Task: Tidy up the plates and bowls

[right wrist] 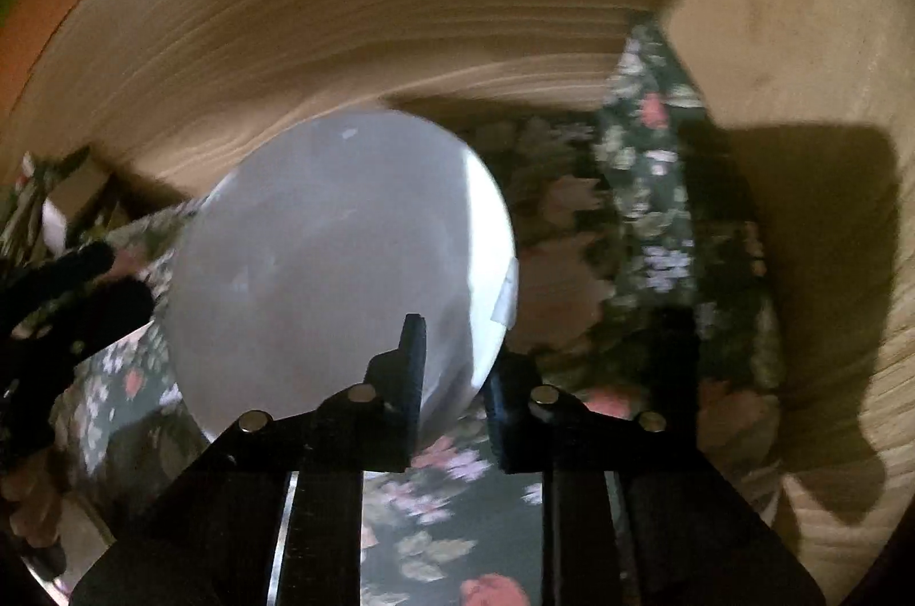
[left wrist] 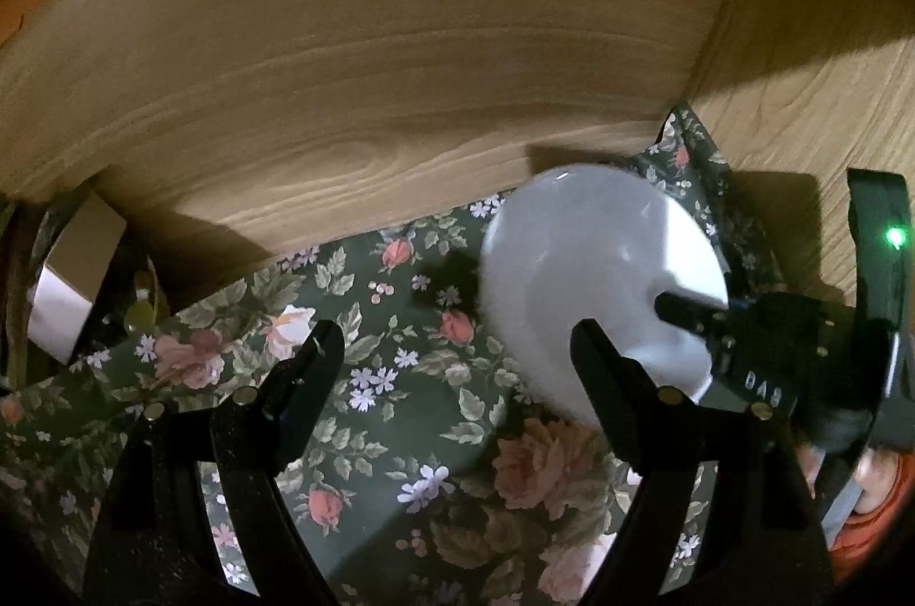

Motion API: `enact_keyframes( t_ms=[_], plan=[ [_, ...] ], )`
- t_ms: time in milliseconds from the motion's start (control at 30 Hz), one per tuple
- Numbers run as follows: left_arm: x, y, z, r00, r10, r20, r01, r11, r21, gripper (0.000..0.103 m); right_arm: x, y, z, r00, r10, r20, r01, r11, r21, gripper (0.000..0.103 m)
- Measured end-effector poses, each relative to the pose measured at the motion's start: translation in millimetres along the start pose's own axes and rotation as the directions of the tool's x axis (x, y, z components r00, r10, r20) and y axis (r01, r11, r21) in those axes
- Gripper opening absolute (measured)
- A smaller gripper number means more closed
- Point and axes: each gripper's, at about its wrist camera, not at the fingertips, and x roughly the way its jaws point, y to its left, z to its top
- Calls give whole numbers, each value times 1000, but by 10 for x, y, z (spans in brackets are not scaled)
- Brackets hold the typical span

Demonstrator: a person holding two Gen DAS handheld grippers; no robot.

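Above the floral cloth (left wrist: 366, 411), right gripper (right wrist: 452, 349) pinches the white plate (right wrist: 343, 251) rim; left gripper (left wrist: 457, 343) wide.

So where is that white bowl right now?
The white bowl is tilted on edge above the floral cloth, its rim pinched in the right gripper, near the wooden back wall.

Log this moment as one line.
right gripper: shut on white plate rim | left gripper: open, empty | surface: floral cloth
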Motion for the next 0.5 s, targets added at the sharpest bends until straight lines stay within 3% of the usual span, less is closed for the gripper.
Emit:
enact_keyframes(
  t_ms=[200,367,433,500],
  plan=[
    [73,66,-92,998,33,-48,-34,999,-11,82,-47,194,-67,998,58,-38,-61,996,-64,13],
    [178,138,-165,994,44,-103,-47,998,-28,81,-107,181,-34,997,66,-27,-66,998,-17,16],
    [211,154,-186,992,36,-123,-41,999,-36,77,-146,77,13,997,78,-18,-78,997,15,23],
    [255,160,-213,989,30,-146,-36,999,-35,65,-141,47,29,997,74,-18,-74,997,25,26]
  ],
)
